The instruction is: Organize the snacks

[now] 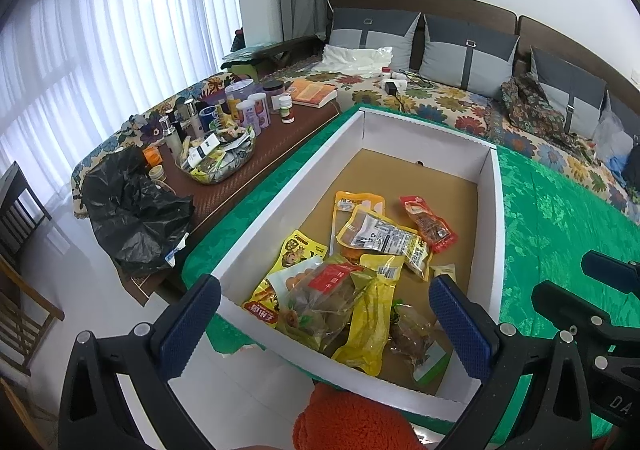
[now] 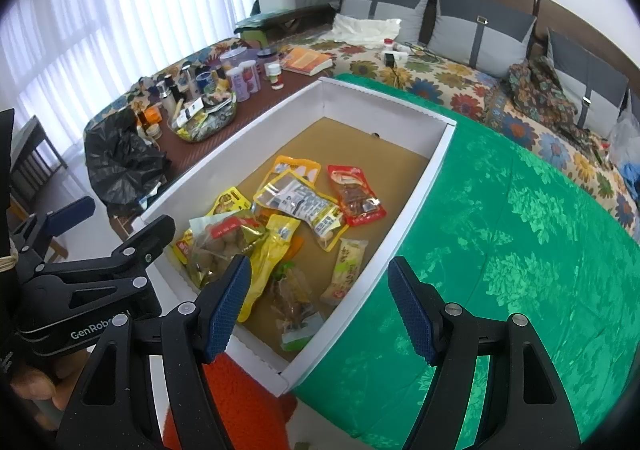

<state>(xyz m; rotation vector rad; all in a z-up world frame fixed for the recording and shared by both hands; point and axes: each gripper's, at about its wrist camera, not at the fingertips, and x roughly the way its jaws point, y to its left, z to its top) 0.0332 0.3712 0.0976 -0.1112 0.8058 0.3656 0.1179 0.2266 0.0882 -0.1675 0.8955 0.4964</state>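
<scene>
I hold my left gripper (image 1: 324,314) and right gripper (image 2: 318,302) spread wide and empty above the box's (image 2: 420,185) near end, where the snack packets (image 2: 296,201) lie heaped, gathered for sorting.

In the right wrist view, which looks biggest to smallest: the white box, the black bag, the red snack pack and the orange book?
1. White box, by far.
2. Black bag.
3. Red snack pack and orange book look about alike; the book lies farther from the camera, so I will not rank them.
</scene>
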